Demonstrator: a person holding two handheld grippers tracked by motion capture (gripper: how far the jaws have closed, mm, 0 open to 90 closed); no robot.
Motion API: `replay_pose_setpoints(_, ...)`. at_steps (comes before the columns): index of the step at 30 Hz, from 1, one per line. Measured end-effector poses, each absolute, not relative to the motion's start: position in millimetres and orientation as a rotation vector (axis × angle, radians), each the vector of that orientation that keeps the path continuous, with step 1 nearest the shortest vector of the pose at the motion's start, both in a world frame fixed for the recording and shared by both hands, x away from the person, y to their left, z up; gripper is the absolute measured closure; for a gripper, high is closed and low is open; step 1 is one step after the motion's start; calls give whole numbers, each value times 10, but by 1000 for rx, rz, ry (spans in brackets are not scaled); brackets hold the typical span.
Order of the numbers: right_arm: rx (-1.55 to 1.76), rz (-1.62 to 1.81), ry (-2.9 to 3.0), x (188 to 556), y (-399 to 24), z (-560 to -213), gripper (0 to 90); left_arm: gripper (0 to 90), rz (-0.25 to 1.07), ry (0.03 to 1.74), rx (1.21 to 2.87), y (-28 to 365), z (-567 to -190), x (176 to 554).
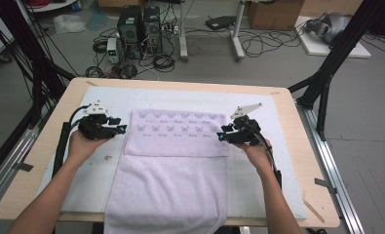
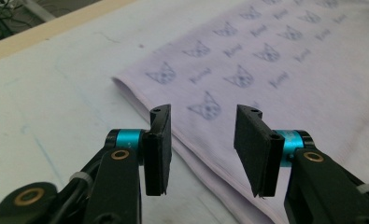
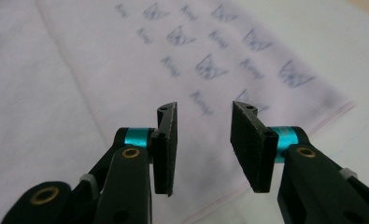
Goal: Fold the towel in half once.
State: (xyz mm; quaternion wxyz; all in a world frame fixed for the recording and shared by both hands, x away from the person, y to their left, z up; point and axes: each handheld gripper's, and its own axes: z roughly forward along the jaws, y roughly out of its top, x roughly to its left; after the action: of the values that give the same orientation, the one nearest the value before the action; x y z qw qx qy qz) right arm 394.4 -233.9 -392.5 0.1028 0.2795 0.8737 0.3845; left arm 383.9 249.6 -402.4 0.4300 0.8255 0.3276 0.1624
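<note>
Now my left tongs (image 1: 122,128) and my right tongs (image 1: 220,135) stand partly open and hold nothing, each just beside one end of the folded top layer of the towel (image 1: 173,161). It lies flat in the middle of the surface (image 1: 44,161), near edge hanging over. I judge 1 fold is finished; next I must grip new corners. No containers here.

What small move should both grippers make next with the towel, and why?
Probably lift both away from the towel. The left gripper and right gripper are open with nothing between them, and the printed flap already lies folded flat.
</note>
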Motion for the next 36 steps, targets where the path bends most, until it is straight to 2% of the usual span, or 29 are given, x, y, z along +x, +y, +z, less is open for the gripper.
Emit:
replay_pose_setpoints(6, 824, 1189, 2595, 3781, -2383, -4122, 602, 591, 345, 753, 2063, 2463, -4185, 3643)
replay_pose_setpoints(12, 794, 1109, 2672, 3712, -2287, -4177, 584, 608, 303, 688, 2138, 2322, -4295, 3593)
replay_pose_setpoints(17, 836, 1023, 2718, 3768, -2273, -4313, 592, 643, 272, 718, 2189, 2250, -4428, 3600)
replay_pose_setpoints(19, 858, 1053, 2709, 3786, -2292, -4340, 636, 668, 278, 739, 2164, 2268, -4442, 3595)
replay_pose_setpoints(23, 830, 1030, 2712, 3786, -2254, -4329, 775, 833, 317, 752, 2175, 2273, -4431, 3600)
replay_pose_setpoints(25, 815, 1014, 2718, 3790, -2232, -4312, 834, 856, 314, 759, 2170, 2270, -4422, 3605)
replay_pose_setpoints(30, 766, 1062, 2671, 3762, -2259, -4171, 855, 862, 303, 784, 2119, 2335, -4302, 3616)
replay_pose_setpoints(36, 733, 1186, 2608, 3661, -2336, -3925, 859, 862, 318, 750, 2055, 2419, -3967, 3538)
